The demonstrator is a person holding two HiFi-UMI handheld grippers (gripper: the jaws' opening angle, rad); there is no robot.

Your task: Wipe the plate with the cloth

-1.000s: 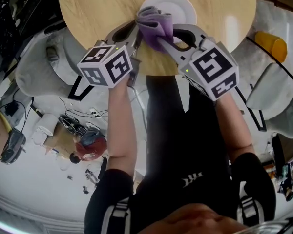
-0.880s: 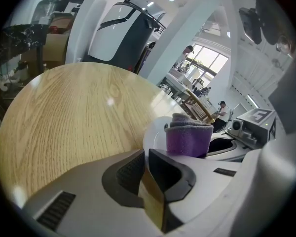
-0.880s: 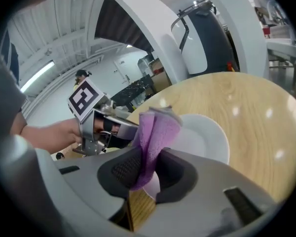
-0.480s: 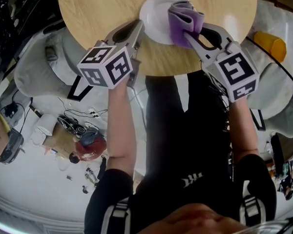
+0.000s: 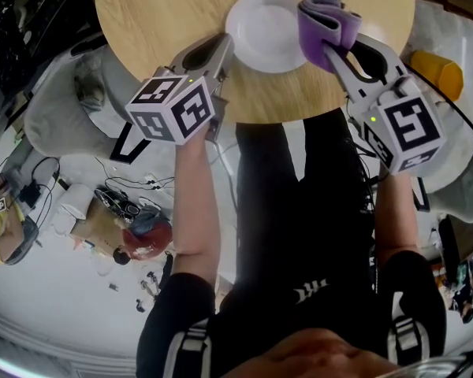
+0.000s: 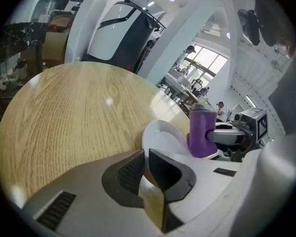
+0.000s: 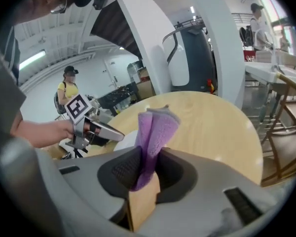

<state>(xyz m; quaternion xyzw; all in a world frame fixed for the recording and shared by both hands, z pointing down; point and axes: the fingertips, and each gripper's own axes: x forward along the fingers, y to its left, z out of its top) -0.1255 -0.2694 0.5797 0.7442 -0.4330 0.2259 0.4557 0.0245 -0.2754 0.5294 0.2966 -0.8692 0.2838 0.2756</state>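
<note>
Your right gripper point(image 5: 329, 50), clenching the purple cloth point(image 5: 328, 20), is sweeping rightward off the plate point(image 5: 264, 30), now lying just left of its jaws. Your left gripper point(image 5: 224, 47) is pinching the plate's rim. 1 pass is looking finished.

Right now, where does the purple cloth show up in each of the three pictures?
Head view: the purple cloth is at top right, at the right edge of the white plate.
Left gripper view: cloth right of centre, standing just beyond the plate.
Right gripper view: cloth dead centre, pinched in the right gripper.
Shared landmark: the round wooden table.
</note>
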